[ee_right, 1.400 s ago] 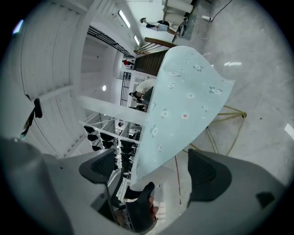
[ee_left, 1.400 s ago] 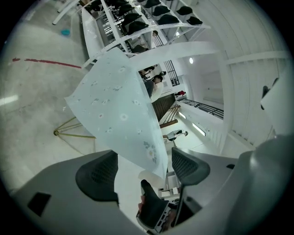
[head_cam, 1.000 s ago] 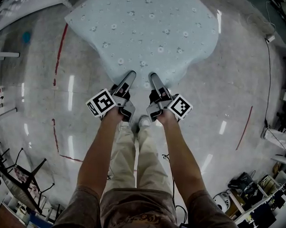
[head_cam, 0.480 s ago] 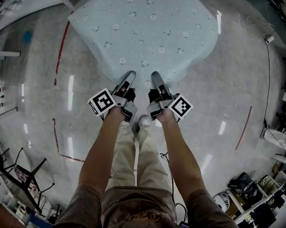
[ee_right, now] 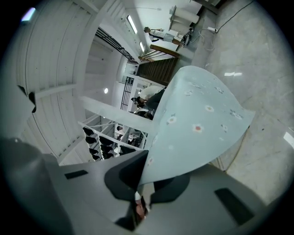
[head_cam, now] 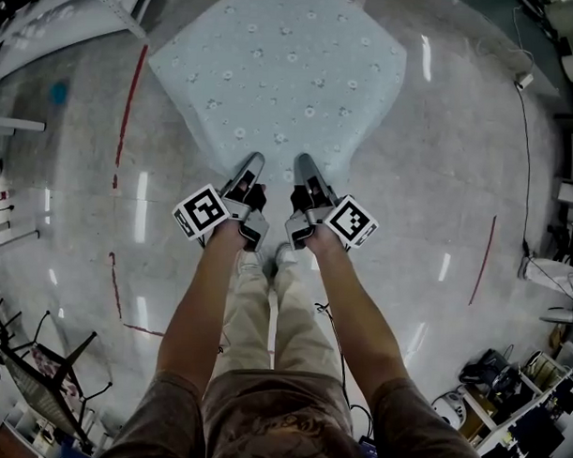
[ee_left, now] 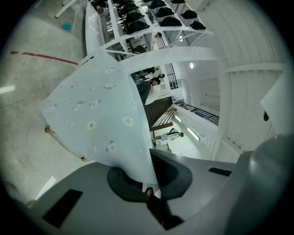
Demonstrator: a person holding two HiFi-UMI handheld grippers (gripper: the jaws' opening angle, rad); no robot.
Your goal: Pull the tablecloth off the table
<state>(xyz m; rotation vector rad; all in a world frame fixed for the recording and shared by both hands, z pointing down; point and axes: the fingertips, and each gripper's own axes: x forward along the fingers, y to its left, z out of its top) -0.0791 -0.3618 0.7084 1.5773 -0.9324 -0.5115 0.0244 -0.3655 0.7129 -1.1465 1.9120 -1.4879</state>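
A pale blue tablecloth [head_cam: 283, 73] with small flowers covers the table in front of me in the head view. My left gripper [head_cam: 256, 160] and right gripper [head_cam: 301, 160] sit side by side at its near edge. Both pairs of jaws have just been closing, and each is now shut on that edge. In the left gripper view the cloth [ee_left: 101, 110] rises in a fold out of the pinched left gripper [ee_left: 148, 190]. In the right gripper view the cloth [ee_right: 202, 124] likewise fans out from the right gripper [ee_right: 138, 197]. The table under the cloth is hidden.
Red tape lines [head_cam: 132, 96] mark the shiny floor left of the table. A cable [head_cam: 533, 157] runs along the right. Cluttered shelves [head_cam: 515, 410] stand at the lower right, a chair [head_cam: 47, 365] at the lower left, and a white rack [head_cam: 59, 28] at the top left.
Both grippers have closed on the cloth's near edge and lifted it slightly. The cloth now draws in to a narrower point at the jaws.
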